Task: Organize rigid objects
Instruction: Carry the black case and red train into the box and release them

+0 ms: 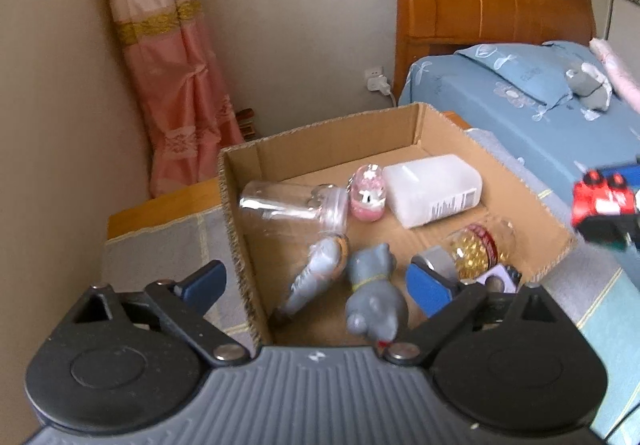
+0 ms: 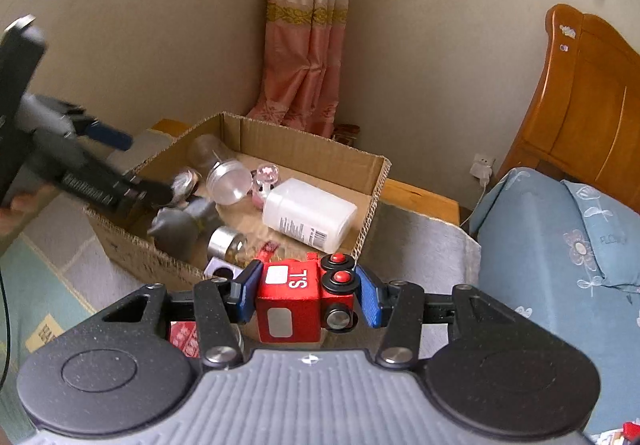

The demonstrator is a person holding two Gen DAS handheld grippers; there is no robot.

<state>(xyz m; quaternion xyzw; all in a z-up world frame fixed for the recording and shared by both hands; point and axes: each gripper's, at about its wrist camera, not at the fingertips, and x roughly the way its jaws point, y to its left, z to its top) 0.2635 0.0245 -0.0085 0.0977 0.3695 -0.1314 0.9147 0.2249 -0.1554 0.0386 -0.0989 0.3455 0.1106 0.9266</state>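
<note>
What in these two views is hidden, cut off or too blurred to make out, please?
- Left wrist view: the red toy truck is blurred and cut by the right edge.
- Left wrist view: the bead jar is partly hidden by the left gripper finger.
- Right wrist view: the grey cat figure is partly covered by the left gripper.
- Both views: print on the white bottle is too small to read.

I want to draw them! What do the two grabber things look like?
Both match. The left gripper and right gripper have black link arms with silver bolts, round black discs, a ribbed grey body with a small white mark, and blue pads on the jaws.
</note>
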